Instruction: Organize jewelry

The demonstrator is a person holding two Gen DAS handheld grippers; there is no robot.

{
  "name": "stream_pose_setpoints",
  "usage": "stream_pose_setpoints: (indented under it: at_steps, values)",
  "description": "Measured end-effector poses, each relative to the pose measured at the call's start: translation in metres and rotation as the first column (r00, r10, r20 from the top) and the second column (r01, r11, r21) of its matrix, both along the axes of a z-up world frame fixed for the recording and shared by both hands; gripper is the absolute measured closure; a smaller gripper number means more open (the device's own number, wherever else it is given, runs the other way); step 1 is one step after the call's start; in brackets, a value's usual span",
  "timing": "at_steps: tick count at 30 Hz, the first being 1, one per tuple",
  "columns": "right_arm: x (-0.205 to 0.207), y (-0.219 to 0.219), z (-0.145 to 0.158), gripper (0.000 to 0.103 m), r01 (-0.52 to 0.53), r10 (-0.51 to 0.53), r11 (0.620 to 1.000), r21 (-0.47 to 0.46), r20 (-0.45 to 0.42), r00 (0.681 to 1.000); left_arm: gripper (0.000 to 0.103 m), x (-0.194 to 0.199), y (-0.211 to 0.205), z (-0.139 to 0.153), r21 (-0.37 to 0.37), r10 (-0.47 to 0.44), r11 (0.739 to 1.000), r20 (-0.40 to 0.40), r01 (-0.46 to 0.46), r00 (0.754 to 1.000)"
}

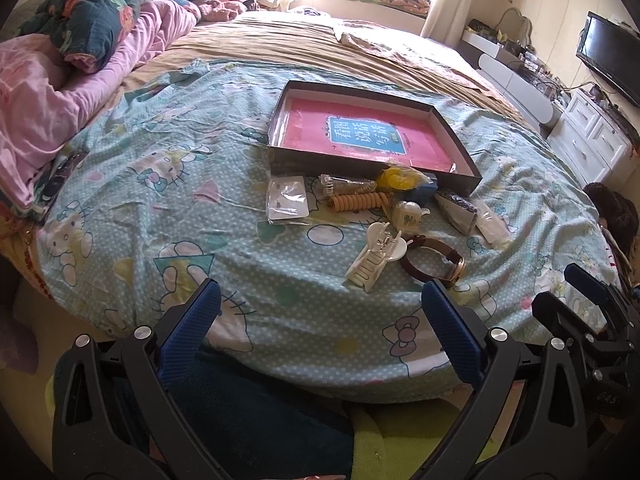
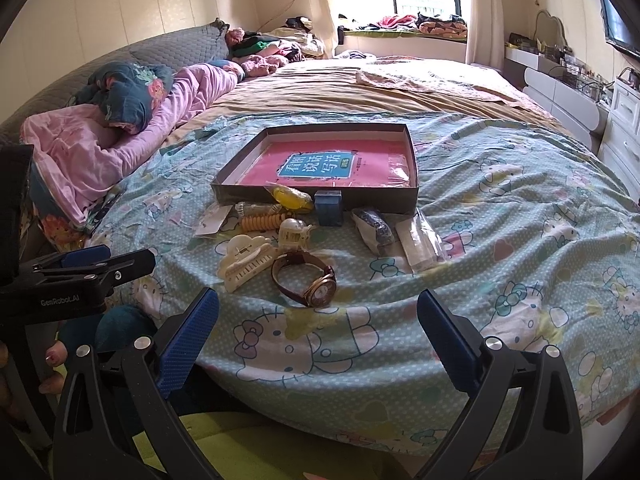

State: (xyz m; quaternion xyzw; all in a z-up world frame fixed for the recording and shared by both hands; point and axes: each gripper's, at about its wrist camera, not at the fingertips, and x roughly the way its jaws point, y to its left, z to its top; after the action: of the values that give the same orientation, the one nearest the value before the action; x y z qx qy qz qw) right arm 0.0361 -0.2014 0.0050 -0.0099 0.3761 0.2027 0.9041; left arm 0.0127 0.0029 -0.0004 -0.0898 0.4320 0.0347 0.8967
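Observation:
A dark shallow box [image 1: 460,136] [image 2: 312,196] with a pink book inside lies on the bed. In front of it sits a cluster of accessories: a brown-strap watch [image 1: 434,262] [image 2: 306,280], a cream hair claw [image 1: 376,256] [image 2: 244,258], a small clear claw [image 1: 408,212] [image 2: 294,232], an orange coil tie [image 1: 356,201] [image 2: 262,222], a yellow item [image 1: 396,178] [image 2: 292,198], a blue box [image 2: 329,208] and clear packets [image 1: 287,199] [image 2: 418,242]. My left gripper [image 1: 320,308] is open at the bed's near edge, short of the claw. My right gripper [image 2: 318,312] is open just before the watch.
The bed carries a cartoon-cat sheet [image 1: 160,184] [image 2: 520,240], with pink bedding and pillows [image 1: 48,92] [image 2: 92,148] on the left. White drawers [image 1: 592,132] and a wall television [image 1: 608,56] stand on the right. A person's hand [image 2: 48,364] holds the other gripper.

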Motion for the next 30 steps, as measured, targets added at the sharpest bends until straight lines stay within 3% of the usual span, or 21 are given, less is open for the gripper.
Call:
stream_pose_setpoints:
  at_steps: [8,12,16,20,24,27,30]
  values:
    - [0.028,-0.010,-0.005,0.004,0.029,-0.029,0.999,-0.020,-0.006,1.000,0.009,0.024,-0.006,-0.015,0.029,-0.030,0.999,-0.055,0.032,0.998]
    - [0.043,-0.018,-0.012,0.004,0.048,-0.049,0.998,-0.032,-0.021,0.999,0.009,0.038,-0.006,-0.028,-0.049,-0.100,0.994,-0.068,0.097,0.993]
    - [0.057,-0.028,-0.020,0.004,0.073,-0.075,0.997,-0.038,-0.042,0.996,0.010,0.051,-0.014,-0.039,-0.025,-0.141,0.990,-0.081,0.140,0.987]
    - [0.074,-0.040,-0.030,0.004,0.097,-0.100,0.994,-0.052,-0.071,0.992,0.022,0.063,-0.023,-0.049,-0.012,-0.182,0.983,-0.107,0.182,0.977]
    - [0.091,-0.049,-0.041,0.005,0.116,-0.123,0.990,-0.085,-0.082,0.989,0.041,0.073,-0.028,-0.060,0.013,-0.212,0.976,-0.136,0.215,0.968]
    - [0.104,-0.053,-0.050,0.006,0.122,-0.133,0.987,-0.104,-0.101,0.986,0.047,0.078,-0.029,-0.066,0.019,-0.225,0.973,-0.149,0.230,0.963]
    - [0.117,-0.054,-0.060,0.017,0.114,-0.130,0.984,-0.138,-0.113,0.985,0.055,0.083,-0.029,-0.070,0.011,-0.236,0.971,-0.157,0.241,0.959]
